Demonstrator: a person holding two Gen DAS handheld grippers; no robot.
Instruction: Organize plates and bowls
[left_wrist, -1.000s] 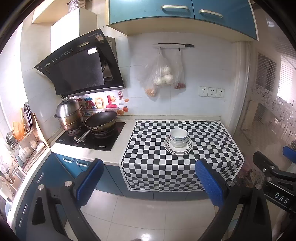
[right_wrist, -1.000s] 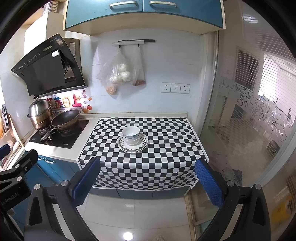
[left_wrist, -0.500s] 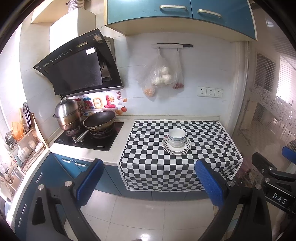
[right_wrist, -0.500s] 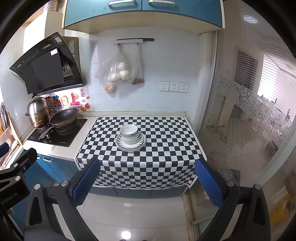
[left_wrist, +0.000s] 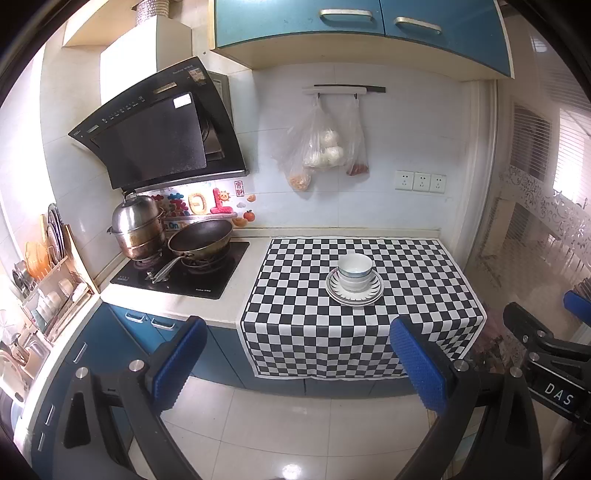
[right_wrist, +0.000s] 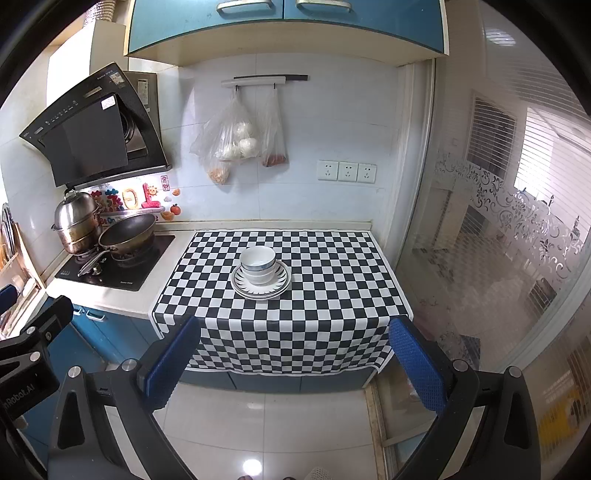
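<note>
Both cameras now frame the counter slightly differently than a second ago, though the crockery itself has not shifted; the left gripper (left_wrist: 295, 363) and right gripper (right_wrist: 293, 363) hang over the pale tiled floor (right_wrist: 258, 424), well short of the counter's front edge, jaws wide and empty; the stacked white bowls with blue bands (left_wrist: 354, 271) sit on the stacked white plates with dark rayed rims (left_wrist: 354, 291), near the middle of the black-and-white checkered cloth (left_wrist: 295, 325); bare cloth surrounds them on every side; the dark wok (left_wrist: 201, 238) stands well apart on the black hob (left_wrist: 207, 277).
</note>
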